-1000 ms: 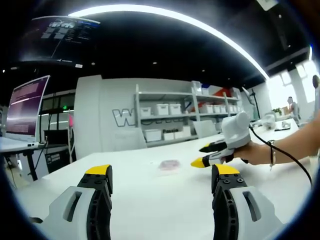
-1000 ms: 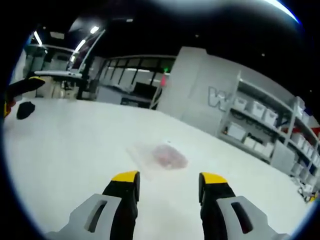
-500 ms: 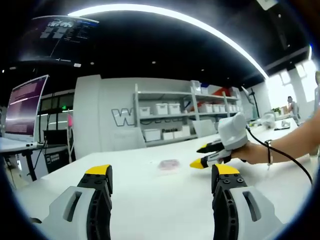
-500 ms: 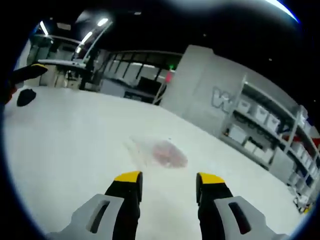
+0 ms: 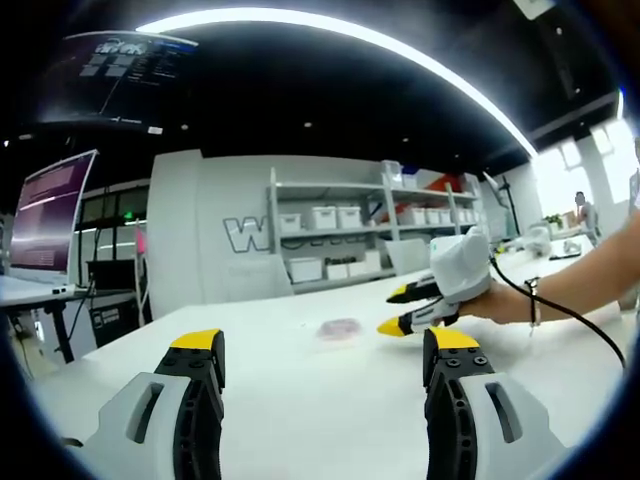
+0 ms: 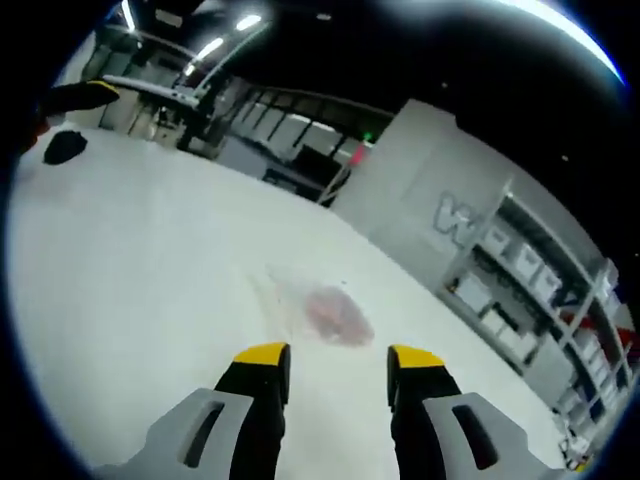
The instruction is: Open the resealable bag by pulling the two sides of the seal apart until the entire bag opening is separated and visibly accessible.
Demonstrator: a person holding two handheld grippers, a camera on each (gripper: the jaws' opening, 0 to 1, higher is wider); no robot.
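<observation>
A clear resealable bag (image 6: pixel 318 308) with pinkish contents lies flat on the white table (image 6: pixel 130 260), just beyond my right gripper (image 6: pixel 338 358), which stands open with nothing between its yellow-tipped fingers. In the left gripper view the same bag (image 5: pixel 338 329) is a small pink patch farther out on the table. My left gripper (image 5: pixel 325 345) is open and empty, well short of the bag. The right gripper (image 5: pixel 405 309), held by a person's hand, hovers just right of the bag in that view, its jaws apart.
Shelves with white bins (image 5: pixel 345 240) line the back wall. A monitor (image 5: pixel 45 215) stands on a desk at the left. A small dark object (image 6: pixel 63 147) lies on the table's far left. A black cable (image 5: pixel 560 310) trails from the right gripper.
The right gripper has moved slightly left toward the bag and tilted downward. The left gripper has stayed still.
</observation>
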